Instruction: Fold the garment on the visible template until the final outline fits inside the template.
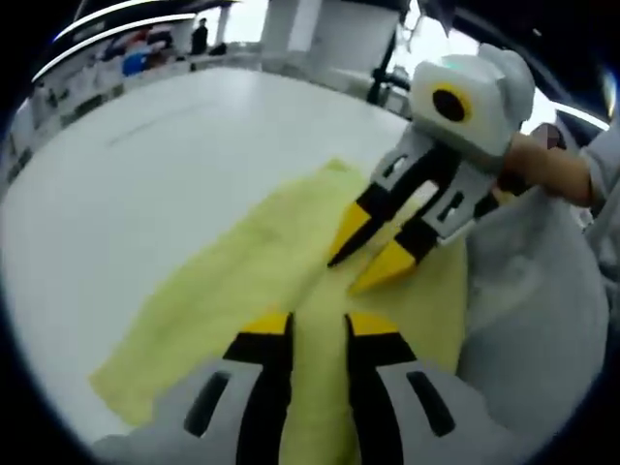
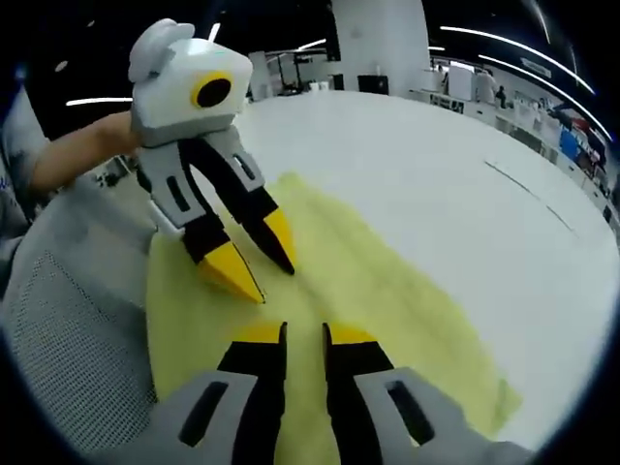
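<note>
- Yellow garment is lying flat on a white table, stretching away from both grippers; far end is reaching toward the table's middle.
- In the right gripper view the garment is showing a long straight edge toward open table, with wide bare surface beyond it.
- Left gripper is hovering low over the near part of the cloth, jaws narrowly apart, nothing between them.
- Right gripper is sitting likewise, jaws a narrow gap apart, holding nothing.
- In the left gripper view the right gripper is pointing tips down at the cloth; cannot tell if touching.
- A hand is gripping it.
- Grey clothing is crowding the near side.
- No template outline can be made out.
- Shelves and fixtures are blurring in the background.
</note>
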`<action>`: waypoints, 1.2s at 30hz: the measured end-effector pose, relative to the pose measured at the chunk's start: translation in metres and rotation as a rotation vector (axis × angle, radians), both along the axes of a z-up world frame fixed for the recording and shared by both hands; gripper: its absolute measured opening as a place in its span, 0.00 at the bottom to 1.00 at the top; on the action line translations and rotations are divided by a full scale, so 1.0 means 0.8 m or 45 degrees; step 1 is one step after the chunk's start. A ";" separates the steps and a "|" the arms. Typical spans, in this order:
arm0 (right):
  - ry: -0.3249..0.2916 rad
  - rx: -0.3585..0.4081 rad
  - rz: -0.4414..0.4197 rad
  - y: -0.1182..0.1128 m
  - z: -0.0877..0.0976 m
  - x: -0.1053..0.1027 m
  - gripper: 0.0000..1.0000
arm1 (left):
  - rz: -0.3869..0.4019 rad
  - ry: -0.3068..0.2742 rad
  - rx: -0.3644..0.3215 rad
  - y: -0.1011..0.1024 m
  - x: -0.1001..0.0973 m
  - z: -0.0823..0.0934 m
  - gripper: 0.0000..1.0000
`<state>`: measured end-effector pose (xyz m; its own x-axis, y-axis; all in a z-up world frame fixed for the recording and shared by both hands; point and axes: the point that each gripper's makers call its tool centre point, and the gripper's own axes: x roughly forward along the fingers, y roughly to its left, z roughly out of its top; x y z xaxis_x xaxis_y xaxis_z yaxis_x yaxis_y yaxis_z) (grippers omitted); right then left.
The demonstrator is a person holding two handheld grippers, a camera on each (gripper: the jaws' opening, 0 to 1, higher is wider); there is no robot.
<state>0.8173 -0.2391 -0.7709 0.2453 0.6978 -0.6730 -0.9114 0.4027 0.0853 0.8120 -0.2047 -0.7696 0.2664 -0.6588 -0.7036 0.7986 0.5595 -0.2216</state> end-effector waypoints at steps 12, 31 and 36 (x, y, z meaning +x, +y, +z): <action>0.000 0.008 -0.042 -0.005 -0.003 0.007 0.21 | 0.058 -0.016 -0.024 0.001 0.009 0.000 0.19; -0.034 -0.004 -0.060 -0.015 -0.001 0.013 0.42 | 0.092 -0.057 -0.013 0.025 0.011 0.002 0.29; -0.034 -0.017 -0.062 -0.020 0.000 0.012 0.50 | 0.096 -0.078 0.015 0.034 0.014 0.002 0.39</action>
